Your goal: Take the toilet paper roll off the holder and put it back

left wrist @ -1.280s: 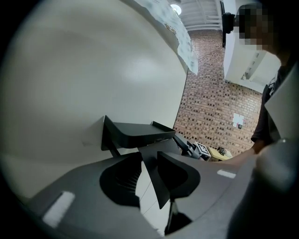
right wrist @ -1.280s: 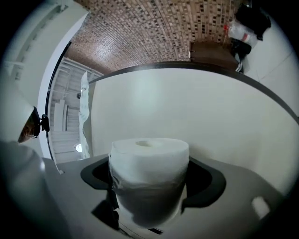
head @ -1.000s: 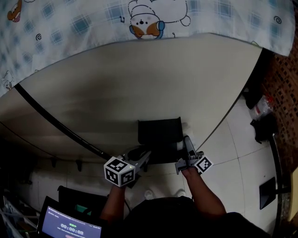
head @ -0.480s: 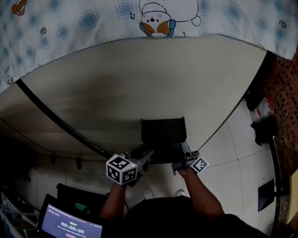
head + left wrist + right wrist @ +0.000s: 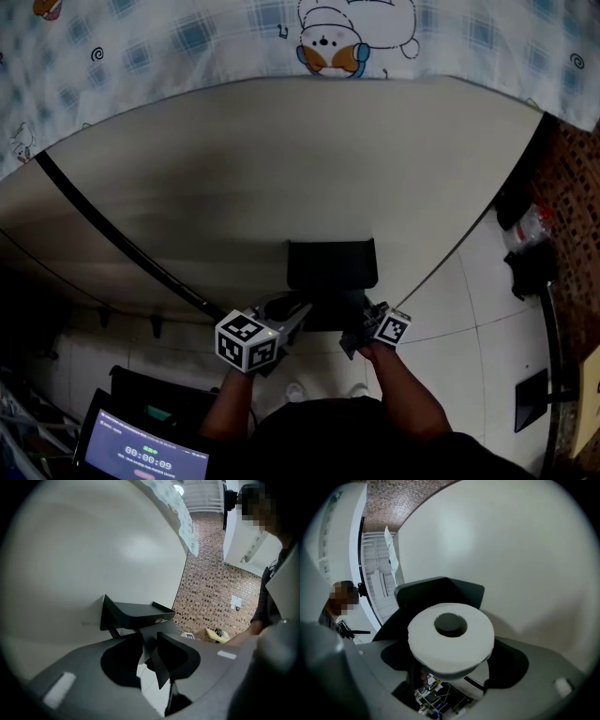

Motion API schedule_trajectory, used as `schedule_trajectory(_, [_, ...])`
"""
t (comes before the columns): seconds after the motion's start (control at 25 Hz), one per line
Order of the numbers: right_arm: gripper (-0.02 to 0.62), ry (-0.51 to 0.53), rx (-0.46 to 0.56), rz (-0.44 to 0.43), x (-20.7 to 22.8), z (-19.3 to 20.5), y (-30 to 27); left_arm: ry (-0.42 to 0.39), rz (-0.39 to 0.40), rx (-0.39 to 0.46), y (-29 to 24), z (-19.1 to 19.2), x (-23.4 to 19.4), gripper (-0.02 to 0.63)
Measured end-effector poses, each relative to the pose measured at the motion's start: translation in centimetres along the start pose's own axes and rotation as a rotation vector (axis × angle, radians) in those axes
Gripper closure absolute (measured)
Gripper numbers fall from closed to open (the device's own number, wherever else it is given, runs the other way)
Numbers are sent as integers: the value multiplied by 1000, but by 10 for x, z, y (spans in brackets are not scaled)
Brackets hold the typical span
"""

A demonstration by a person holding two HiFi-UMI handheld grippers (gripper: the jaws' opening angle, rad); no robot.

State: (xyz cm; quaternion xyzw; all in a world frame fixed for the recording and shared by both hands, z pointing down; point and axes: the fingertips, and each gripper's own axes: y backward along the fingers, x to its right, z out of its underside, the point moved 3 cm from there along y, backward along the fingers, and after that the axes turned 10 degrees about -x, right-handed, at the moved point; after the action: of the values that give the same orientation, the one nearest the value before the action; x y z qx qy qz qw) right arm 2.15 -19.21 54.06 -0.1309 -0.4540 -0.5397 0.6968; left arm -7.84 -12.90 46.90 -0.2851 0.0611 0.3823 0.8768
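Note:
A black wall-mounted holder [image 5: 331, 265] with a flat top shelf hangs on the pale wall. In the right gripper view a white toilet paper roll [image 5: 454, 653] with a dark centre fills the space between the jaws, just in front of the holder [image 5: 436, 592]. My right gripper [image 5: 452, 644] is shut on the roll. From the head view the roll is hidden, and the right gripper [image 5: 361, 323] sits under the holder's right end. My left gripper [image 5: 298, 314] is below the holder's left end. Its jaws [image 5: 149, 648] stand a narrow gap apart with nothing between them, pointing at the holder [image 5: 136, 613].
A patterned cloth [image 5: 328, 37] hangs over the top of the wall. A black strip [image 5: 112, 234] runs diagonally down it. A screen [image 5: 141, 455] sits low on the left, and dark items [image 5: 530, 267] lie on the tiled floor at right. A brick wall [image 5: 211, 588] stands beyond.
My right gripper has shifted a little left, closer under the holder. The left gripper has stayed where it was.

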Motion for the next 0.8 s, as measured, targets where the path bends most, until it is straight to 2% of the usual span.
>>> schedule_trajectory(0.28, [164, 9, -84, 4, 4, 11, -2, -4, -6, -4, 0, 0, 0, 488])
schedule_trajectory(0.36, [140, 5, -119, -2, 2, 16, 0, -2, -2, -3, 0, 0, 1, 484])
schedule_trajectory(0.48, [126, 47, -159, 34, 4, 15, 6, 1, 2, 1, 0, 0, 1, 482])
schedule_trajectory(0.8, [112, 43, -181, 93, 14, 10, 30, 1, -6, 4, -1, 1, -1, 485])
